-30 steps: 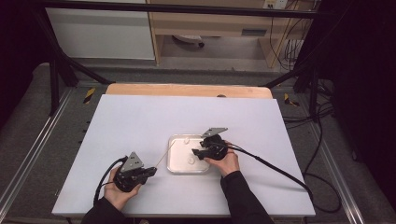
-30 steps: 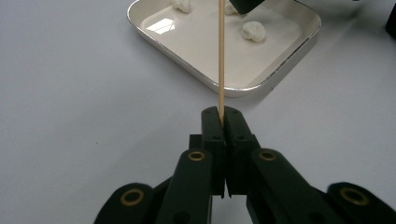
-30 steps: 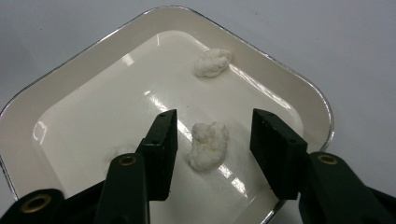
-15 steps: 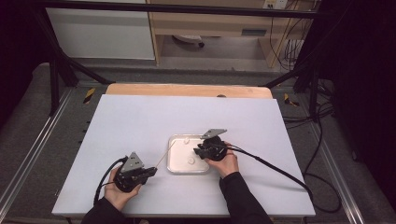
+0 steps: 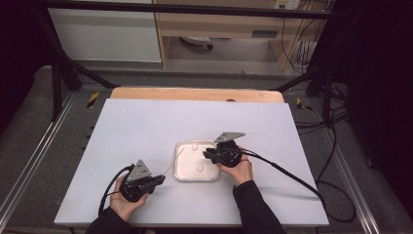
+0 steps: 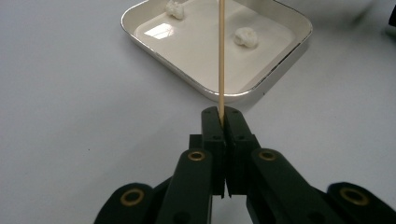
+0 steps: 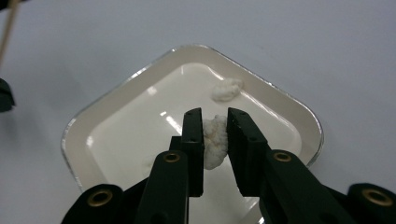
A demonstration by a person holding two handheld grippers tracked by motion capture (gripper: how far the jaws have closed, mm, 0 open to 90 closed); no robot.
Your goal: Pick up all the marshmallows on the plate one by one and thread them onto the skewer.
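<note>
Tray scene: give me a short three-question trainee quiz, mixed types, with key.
1. True or false: the left gripper is shut on a thin wooden stick that points toward the tray.
2. In the right gripper view, what sits between the jaws of the right gripper?
A. a metal spoon
B. a white lump
C. a folded cloth
3. Fill in: in the left gripper view, the tray holds ___ white pieces.

Key
1. True. The stick is clamped between closed jaws.
2. B. The jaws have just been closing and the pads press the lump on both sides, above the tray.
3. Two, one near the far edge, one to its right.
</note>
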